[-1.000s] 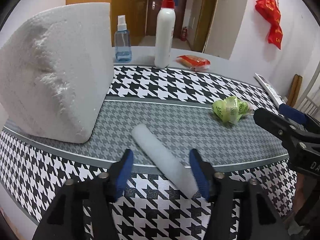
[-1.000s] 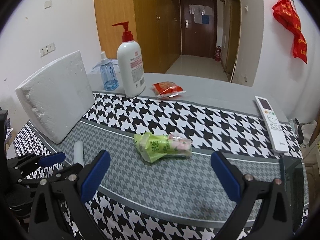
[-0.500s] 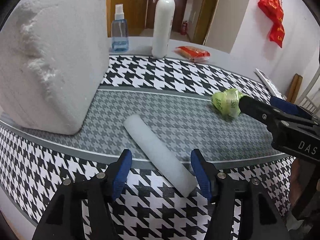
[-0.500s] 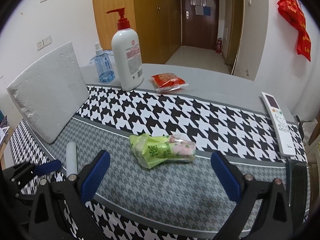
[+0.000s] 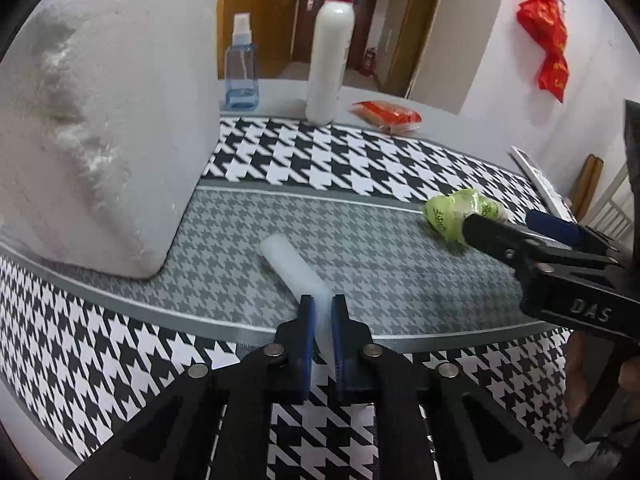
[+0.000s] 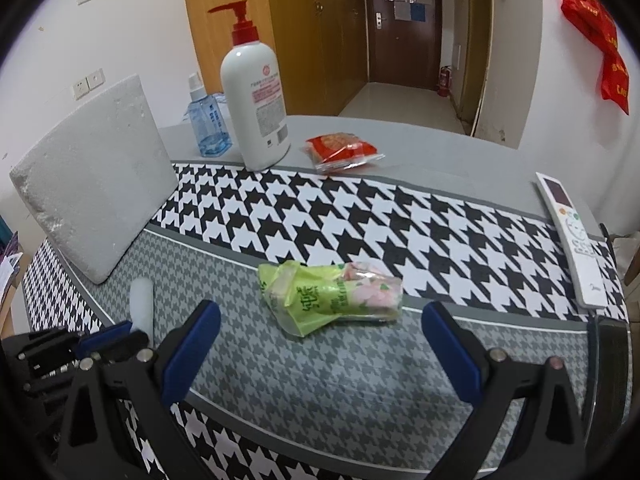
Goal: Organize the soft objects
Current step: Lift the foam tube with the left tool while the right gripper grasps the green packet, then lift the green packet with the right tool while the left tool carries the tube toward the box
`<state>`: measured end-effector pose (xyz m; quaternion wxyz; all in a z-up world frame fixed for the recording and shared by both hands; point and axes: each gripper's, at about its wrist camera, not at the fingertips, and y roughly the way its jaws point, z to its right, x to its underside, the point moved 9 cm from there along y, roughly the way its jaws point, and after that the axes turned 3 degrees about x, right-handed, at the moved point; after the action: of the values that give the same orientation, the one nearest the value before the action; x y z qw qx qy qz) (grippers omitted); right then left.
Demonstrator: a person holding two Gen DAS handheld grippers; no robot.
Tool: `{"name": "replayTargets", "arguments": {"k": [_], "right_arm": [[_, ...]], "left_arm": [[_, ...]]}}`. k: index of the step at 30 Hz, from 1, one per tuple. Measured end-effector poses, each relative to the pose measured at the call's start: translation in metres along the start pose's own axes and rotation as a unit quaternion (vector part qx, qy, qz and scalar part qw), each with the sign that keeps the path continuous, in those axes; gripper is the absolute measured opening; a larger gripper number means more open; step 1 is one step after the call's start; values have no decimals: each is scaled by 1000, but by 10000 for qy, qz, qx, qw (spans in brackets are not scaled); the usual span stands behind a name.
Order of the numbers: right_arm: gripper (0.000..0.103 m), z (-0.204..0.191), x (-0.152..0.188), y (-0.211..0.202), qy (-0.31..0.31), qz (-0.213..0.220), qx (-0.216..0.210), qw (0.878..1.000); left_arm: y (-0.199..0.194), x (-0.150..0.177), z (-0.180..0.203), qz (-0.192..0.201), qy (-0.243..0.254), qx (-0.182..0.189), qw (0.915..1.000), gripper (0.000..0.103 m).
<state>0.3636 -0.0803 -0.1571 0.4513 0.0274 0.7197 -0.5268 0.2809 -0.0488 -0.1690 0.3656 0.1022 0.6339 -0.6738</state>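
Grasping is underway: left gripper (image 5: 322, 312) is pinching the foam roll (image 5: 294, 266) at six o'clock; right gripper (image 6: 320, 344) is hovering spread before the green packet (image 6: 330, 296), needing closing next.

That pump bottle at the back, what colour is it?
The pump bottle is white with a red pump top, seen best in the right wrist view.

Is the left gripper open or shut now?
Shut: the left gripper pinches the near end of the white foam roll, squeezed between its blue pads.
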Motion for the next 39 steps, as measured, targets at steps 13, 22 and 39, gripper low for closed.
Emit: {"name": "replayTargets", "arguments": {"k": [13,22,39], "right_arm": [[102,1,-2,12,57,-90,35,9999],[98,1,0,18,-4,-156,134,9998],[74,4,-3,6,21,-40,229,9997]], "left_arm": [[-10,-12,0,297,183,134,9993,8],[-12,-10,-1,298,211,177,9992,8],[-22,-16,-10,433,282,231,9984,8]]}}
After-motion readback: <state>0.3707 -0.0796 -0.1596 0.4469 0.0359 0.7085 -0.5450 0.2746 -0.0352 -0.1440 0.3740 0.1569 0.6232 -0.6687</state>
